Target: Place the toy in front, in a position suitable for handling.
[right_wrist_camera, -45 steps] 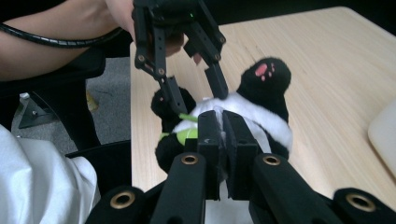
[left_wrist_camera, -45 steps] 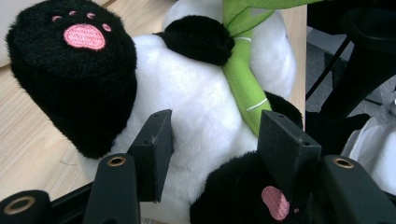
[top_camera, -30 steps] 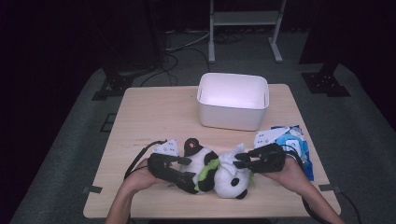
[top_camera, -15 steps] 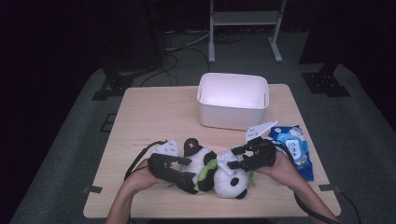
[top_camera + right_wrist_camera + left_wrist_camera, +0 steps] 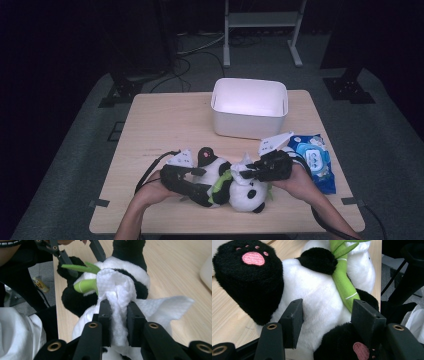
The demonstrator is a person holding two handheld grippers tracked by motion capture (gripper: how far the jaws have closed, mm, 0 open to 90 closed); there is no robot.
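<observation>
Where the high view takes in the whole wooden table [image 5: 165,125], a plush panda [image 5: 227,182] lies on its back near the table's six o'clock edge, flanked by both grippers. At twelve o'clock from the panda stands a white bin [image 5: 249,107], well apart from it. At three o'clock, just beyond the right hand, lies a blue wipes packet [image 5: 312,160].

The left gripper [image 5: 195,172] reaches in from nine o'clock. Its own view shows what the high view cannot: the jaws stand wide on either side of the panda's white belly [image 5: 317,305], with a black foot with a pink sole [image 5: 253,258] at ten o'clock and a green bamboo stalk [image 5: 342,280] running across the chest at one o'clock.

The right gripper [image 5: 250,172] comes in from three o'clock. Its own view shows the jaws narrowed on a folded white wipe [image 5: 117,305], which is pressed against the panda's body; a loose corner of the wipe spreads toward three o'clock over the tabletop. The left gripper's black fingers [image 5: 62,257] appear beyond, at eleven o'clock.
</observation>
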